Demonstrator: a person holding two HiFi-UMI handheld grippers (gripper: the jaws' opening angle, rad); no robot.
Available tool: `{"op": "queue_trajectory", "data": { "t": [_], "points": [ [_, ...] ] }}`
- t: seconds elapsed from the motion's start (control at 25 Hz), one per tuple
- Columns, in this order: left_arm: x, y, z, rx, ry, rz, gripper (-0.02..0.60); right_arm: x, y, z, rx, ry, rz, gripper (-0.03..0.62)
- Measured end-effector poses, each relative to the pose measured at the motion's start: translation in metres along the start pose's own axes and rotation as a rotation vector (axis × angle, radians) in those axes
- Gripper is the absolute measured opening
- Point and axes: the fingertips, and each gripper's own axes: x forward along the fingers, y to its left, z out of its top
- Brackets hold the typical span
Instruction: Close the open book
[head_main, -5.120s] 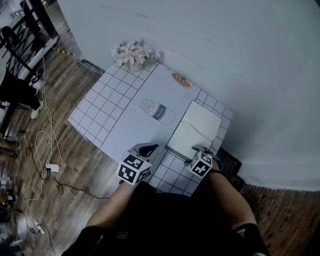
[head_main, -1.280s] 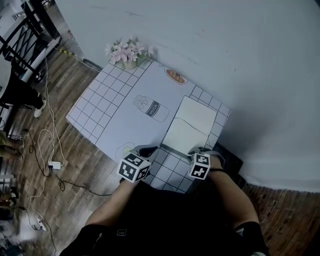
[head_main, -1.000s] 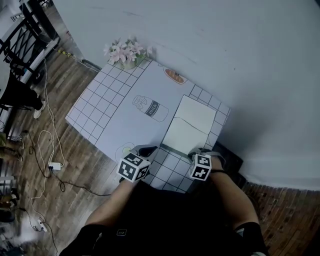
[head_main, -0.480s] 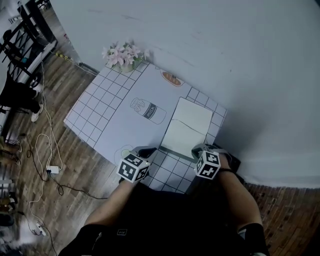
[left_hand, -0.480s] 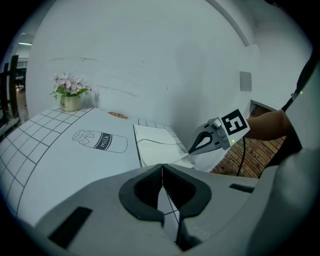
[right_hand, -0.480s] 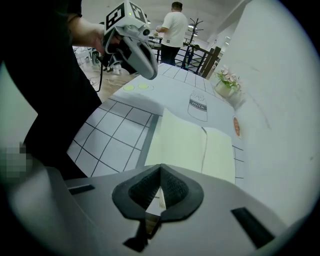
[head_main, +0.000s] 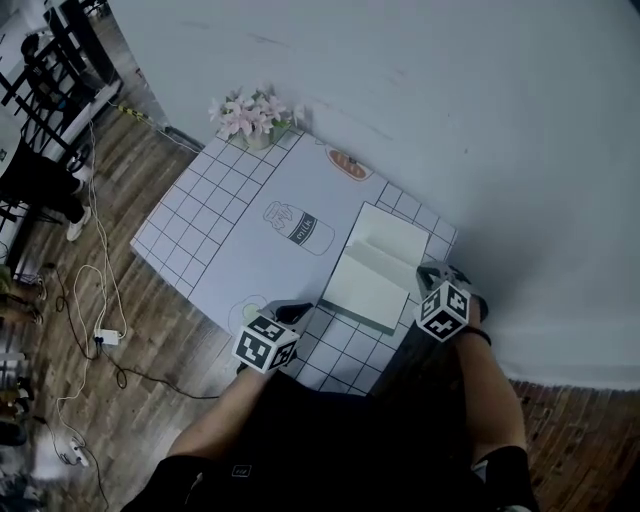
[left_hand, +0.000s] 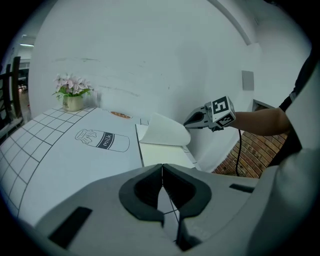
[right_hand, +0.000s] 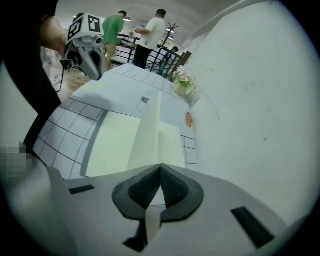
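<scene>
— Two tongs are in view; how are they set?
— The left tongs (left_hand: 162, 166) are shut with nothing between them and are held low at the near edge of the desk (head_main: 230, 200), close to the near left corner of the book (head_main: 385, 270). The right tongs (right_hand: 161, 167) are pressed together on a thin sheet, a page (left_hand: 167, 131) of that book.
— Where is the book found?
— It is laid open on the right part of the desk, near the wall, beside the printed milk bottle (head_main: 298, 228). The pinched page is raised off the flat pages in a curve, at the book's right side.
— And beyond it?
— A pot of pink flowers (head_main: 252, 112) is placed at the far corner of the desk.
</scene>
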Motion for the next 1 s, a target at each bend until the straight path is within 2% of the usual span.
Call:
{"op": "queue_trajectory", "data": {
  "t": [0.16,0.28,0.4,0.44,0.56,0.64,0.72,0.8,1.0],
  "points": [
    [-0.002,0.002,-0.003,-0.03,0.001,0.044,0.009,0.011,-0.042,-0.022,0.061,0.013,-0.1,0.003],
    [0.002,-0.003,-0.003,-0.04,0.008,0.074,0.009,0.02,-0.053,-0.027,0.09,-0.021,-0.109,0.003],
    [0.007,-0.01,-0.001,-0.064,0.0,0.103,0.009,0.026,-0.016,-0.005,0.029,-0.138,0.012,0.008],
    [0.009,-0.013,-0.001,-0.075,-0.002,0.113,0.009,0.026,0.007,0.001,-0.004,-0.17,0.077,0.041],
    [0.015,-0.02,-0.002,-0.091,-0.009,0.148,0.009,0.027,0.08,0.008,-0.064,-0.219,0.297,0.22],
    [0.017,-0.025,-0.001,-0.099,-0.015,0.176,0.009,0.025,0.117,0.007,-0.076,-0.235,0.404,0.264],
    [0.018,-0.031,0.001,-0.113,-0.027,0.201,0.009,0.027,0.139,0.003,-0.085,-0.237,0.452,0.287],
    [0.016,-0.034,0.0,-0.126,-0.038,0.22,0.009,0.034,0.15,-0.004,-0.091,-0.212,0.455,0.298],
    [0.011,-0.038,-0.007,-0.134,-0.046,0.22,0.009,0.047,0.153,-0.012,-0.034,-0.151,0.473,0.307]
  ]
}}
